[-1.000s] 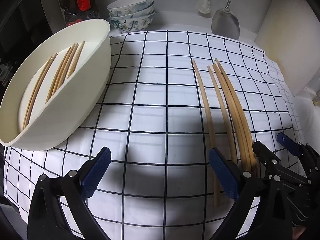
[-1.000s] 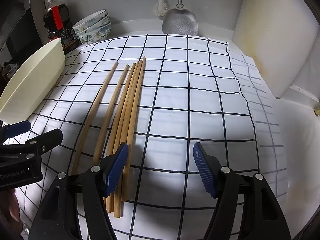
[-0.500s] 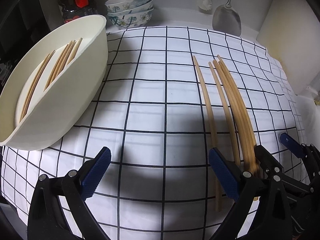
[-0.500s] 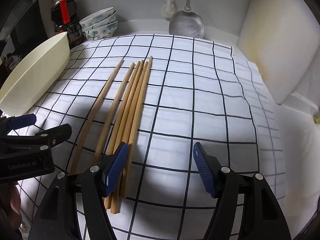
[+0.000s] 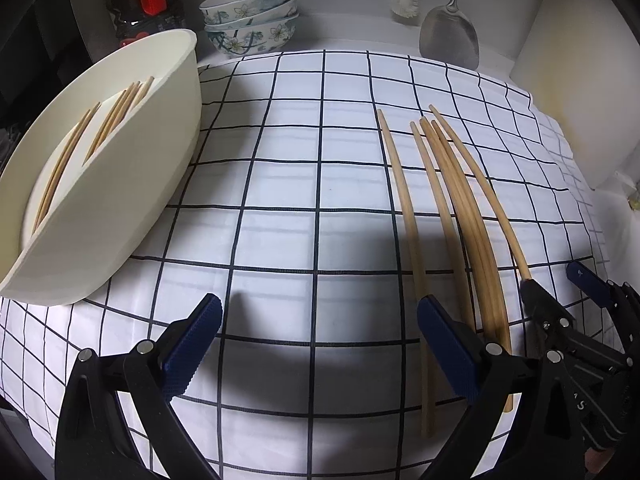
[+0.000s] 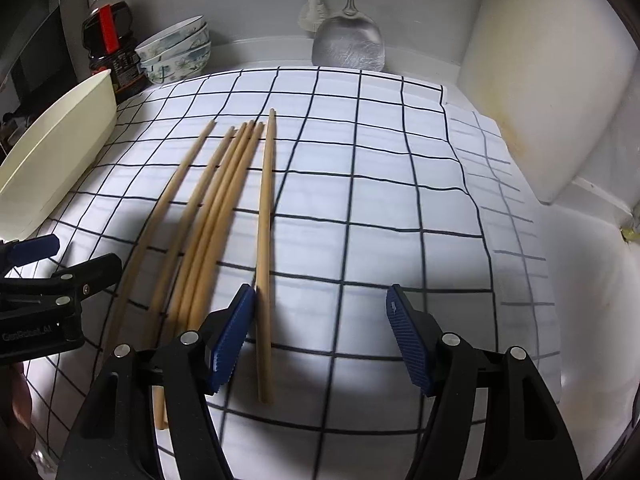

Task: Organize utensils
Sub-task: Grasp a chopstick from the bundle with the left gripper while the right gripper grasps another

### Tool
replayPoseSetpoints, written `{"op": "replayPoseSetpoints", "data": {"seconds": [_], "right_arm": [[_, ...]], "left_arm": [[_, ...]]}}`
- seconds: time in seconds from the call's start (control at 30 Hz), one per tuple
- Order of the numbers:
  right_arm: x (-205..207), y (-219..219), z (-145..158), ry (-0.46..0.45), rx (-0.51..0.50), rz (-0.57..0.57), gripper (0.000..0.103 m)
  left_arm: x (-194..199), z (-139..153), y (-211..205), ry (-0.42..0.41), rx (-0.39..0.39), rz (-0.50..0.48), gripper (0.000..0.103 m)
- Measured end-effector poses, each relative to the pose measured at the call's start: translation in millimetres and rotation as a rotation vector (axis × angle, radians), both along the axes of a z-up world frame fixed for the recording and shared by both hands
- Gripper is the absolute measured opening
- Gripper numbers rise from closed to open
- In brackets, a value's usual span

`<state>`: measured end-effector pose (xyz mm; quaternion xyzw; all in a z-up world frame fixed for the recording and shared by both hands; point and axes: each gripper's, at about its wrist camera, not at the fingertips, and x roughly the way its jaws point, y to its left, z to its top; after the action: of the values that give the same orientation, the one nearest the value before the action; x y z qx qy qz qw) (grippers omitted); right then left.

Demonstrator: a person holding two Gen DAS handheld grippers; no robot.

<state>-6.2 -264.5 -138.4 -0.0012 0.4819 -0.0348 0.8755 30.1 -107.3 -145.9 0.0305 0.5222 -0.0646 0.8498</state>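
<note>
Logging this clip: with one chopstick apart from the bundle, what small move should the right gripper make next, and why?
Probably close the right gripper: the separated wooden chopstick lies between its open blue pads, beside the inner one, on the checked cloth.

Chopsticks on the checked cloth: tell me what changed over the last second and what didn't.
One chopstick has been separated from the bundle, shifted sideways to the right, and now lies between the open right gripper's jaws, not gripped. The other chopsticks on the cloth, those in the white tray, and the open left gripper stayed as they were.
</note>
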Motion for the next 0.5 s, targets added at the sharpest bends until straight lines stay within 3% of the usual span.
{"op": "replayPoseSetpoints", "data": {"seconds": [0.33, 0.5], "right_arm": [[19.0, -5.5, -1.3, -0.022, 0.009, 0.038, 0.064], [28.0, -3.4, -1.8, -0.033, 0.009, 0.063, 0.064]], "left_arm": [[14.5, -5.9, -9.9, 0.000, -0.016, -0.001, 0.096], [15.8, -7.3, -20.1, -0.020, 0.012, -0.022, 0.095]]}}
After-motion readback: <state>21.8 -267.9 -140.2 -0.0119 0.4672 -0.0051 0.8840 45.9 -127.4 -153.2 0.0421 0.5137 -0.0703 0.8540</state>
